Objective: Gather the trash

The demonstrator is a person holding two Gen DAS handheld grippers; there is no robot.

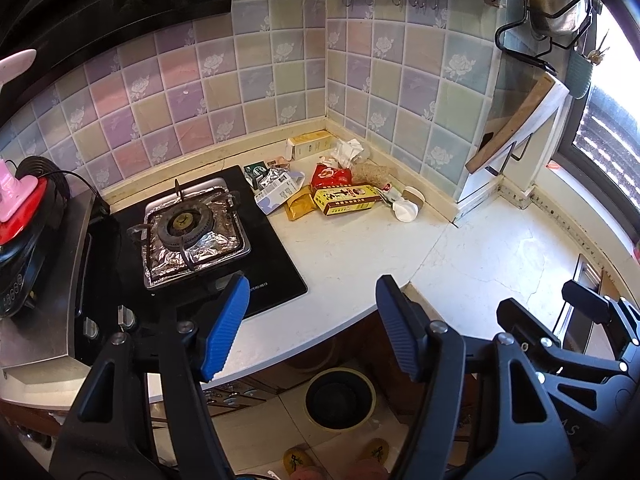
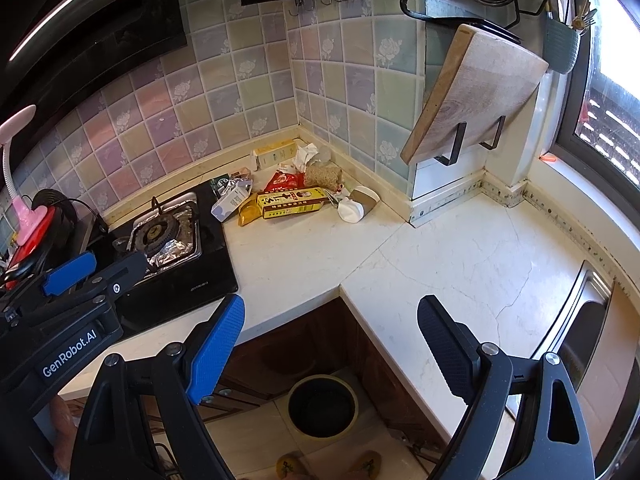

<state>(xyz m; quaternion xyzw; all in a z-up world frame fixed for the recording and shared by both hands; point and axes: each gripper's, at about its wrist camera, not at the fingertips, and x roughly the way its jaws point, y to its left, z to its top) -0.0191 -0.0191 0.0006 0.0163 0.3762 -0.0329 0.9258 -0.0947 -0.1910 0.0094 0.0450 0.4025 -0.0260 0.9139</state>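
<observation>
both the left gripper (image 1: pixel 312 328) and the right gripper (image 2: pixel 332 348) hang with jaws apart and nothing between them, over the counter edge (image 1: pixel 340 304) and a dark bin (image 2: pixel 322 406) on the floor whose inside is too dark to read. the trash pile (image 1: pixel 328 188) lies well beyond, in the tiled corner beside the stove (image 1: pixel 192 232), its small wrappers overlapping and hard to tell apart. only the right view shows the sink rim (image 2: pixel 592 320) clearly and the cutting board (image 2: pixel 476 92) face-on.
</observation>
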